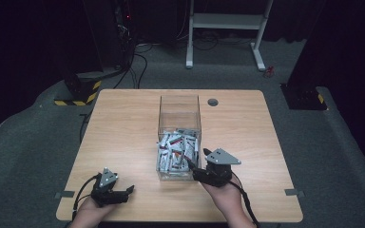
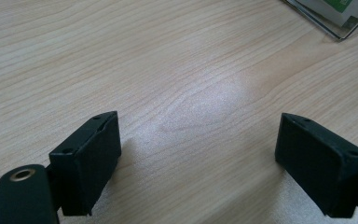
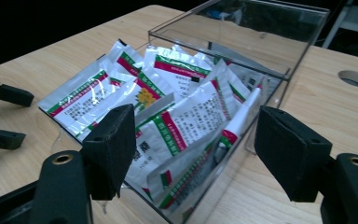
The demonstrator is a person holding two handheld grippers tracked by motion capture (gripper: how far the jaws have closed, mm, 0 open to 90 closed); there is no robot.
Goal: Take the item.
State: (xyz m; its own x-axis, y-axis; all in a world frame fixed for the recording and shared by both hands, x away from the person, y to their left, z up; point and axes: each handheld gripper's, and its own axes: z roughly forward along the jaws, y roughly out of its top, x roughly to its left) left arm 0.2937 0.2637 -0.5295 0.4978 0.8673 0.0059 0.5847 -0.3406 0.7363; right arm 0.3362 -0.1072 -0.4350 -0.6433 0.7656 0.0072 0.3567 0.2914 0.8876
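A clear plastic box [image 1: 179, 114] stands in the middle of the wooden table [image 1: 123, 123], its near half holding several white sachets [image 1: 177, 149] with red and green bands. My right gripper [image 1: 196, 167] is at the box's near right corner. In the right gripper view its jaws [image 3: 196, 144] stand open on either side of that corner and the sachets [image 3: 182, 116], without pressing on them. My left gripper [image 1: 123, 192] rests near the table's front left. It [image 2: 198, 154] is open over bare wood, with the box's corner [image 2: 340, 18] at the far right.
A round cable hole [image 1: 212, 101] sits in the table behind and to the right of the box. Beyond the table a white desk frame [image 1: 225, 21] stands on the grey floor, and a yellow-black striped base [image 1: 78, 90] stands at the far left.
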